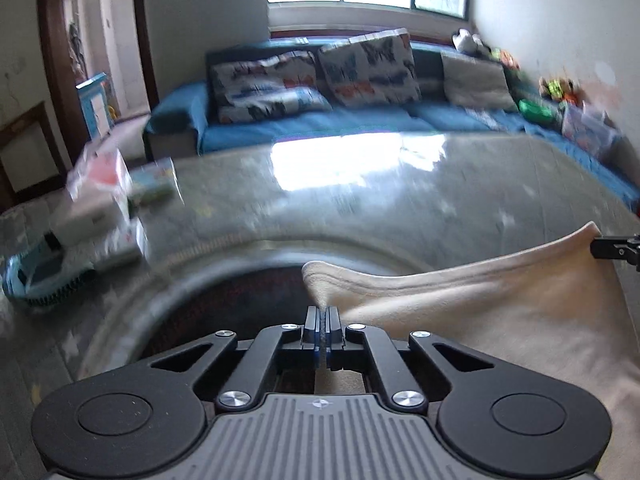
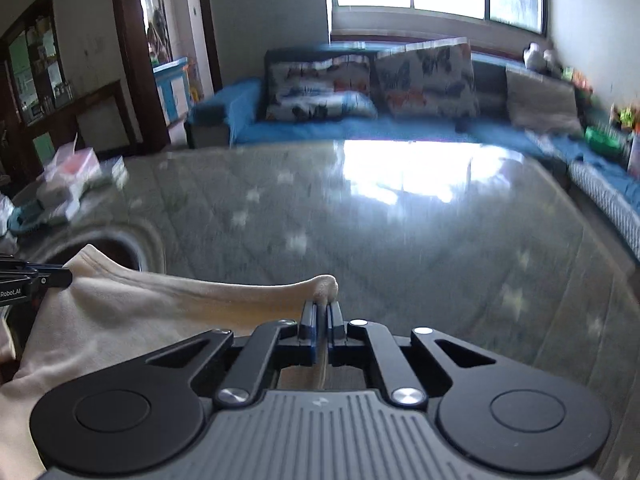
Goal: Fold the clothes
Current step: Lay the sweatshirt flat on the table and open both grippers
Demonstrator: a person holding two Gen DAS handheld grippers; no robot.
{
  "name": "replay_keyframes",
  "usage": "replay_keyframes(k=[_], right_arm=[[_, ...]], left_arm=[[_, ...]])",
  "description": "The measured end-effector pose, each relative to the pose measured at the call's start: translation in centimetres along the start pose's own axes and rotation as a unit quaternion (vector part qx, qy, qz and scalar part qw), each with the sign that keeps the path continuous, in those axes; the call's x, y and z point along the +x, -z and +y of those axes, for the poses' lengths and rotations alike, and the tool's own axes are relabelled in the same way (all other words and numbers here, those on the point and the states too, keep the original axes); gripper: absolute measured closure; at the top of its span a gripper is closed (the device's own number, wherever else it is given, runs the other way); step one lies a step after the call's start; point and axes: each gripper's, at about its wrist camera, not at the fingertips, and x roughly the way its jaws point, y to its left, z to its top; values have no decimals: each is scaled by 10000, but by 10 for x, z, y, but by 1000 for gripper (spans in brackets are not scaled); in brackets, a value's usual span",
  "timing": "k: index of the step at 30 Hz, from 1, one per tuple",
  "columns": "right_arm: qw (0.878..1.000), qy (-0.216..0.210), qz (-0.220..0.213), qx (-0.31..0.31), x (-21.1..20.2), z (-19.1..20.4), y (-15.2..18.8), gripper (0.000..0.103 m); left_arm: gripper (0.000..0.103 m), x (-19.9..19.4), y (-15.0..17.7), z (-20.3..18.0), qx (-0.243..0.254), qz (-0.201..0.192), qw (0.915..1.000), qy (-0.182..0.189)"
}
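Observation:
A cream garment point(image 1: 460, 312) is stretched between both grippers above a glossy grey table point(image 1: 360, 184). My left gripper point(image 1: 322, 310) is shut on the garment's left corner, which bunches up just past its fingertips. My right gripper point(image 2: 322, 306) is shut on the opposite corner point(image 2: 326, 284). In the left wrist view the right gripper point(image 1: 616, 246) shows at the right edge, pinching the cloth's far corner. In the right wrist view the left gripper point(image 2: 36, 276) shows at the left edge on the cream garment point(image 2: 140, 312). The cloth's lower part is hidden behind the gripper bodies.
Boxes and packets point(image 1: 108, 200) and a blue basket point(image 1: 36, 276) lie at the table's left. A round dark opening point(image 1: 224, 304) sits in the table under the left gripper. A blue sofa point(image 1: 320, 120) with patterned cushions stands behind the table point(image 2: 400, 220), toys along its right end.

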Motion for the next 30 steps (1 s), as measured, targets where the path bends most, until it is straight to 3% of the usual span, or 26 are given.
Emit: replay_keyframes(k=[6, 10, 14, 15, 17, 20, 30], right_arm=[[9995, 128, 154, -253, 26, 11, -16, 96], [9984, 174, 133, -514, 19, 18, -10, 89], [9978, 109, 37, -648, -7, 24, -2, 72], [9977, 81, 18, -668, -14, 26, 0, 68], [9972, -49, 27, -743, -29, 33, 9, 61], [9959, -250, 62, -873, -49, 44, 23, 58], [9810, -862, 375, -1696, -100, 96, 102, 45]], left_arm=[[96, 24, -1, 2, -66, 180, 9996, -230], [91, 13, 5, 3, -82, 123, 9996, -249], [58, -14, 10, -1, -149, -18, 9998, -166], [56, -22, 13, -4, -138, -53, 9998, -118], [56, -37, 22, -11, -90, -112, 9999, 32], [50, -59, 39, -25, 45, -166, 9995, 271], [47, -107, 113, -63, 499, -105, 9950, 856]])
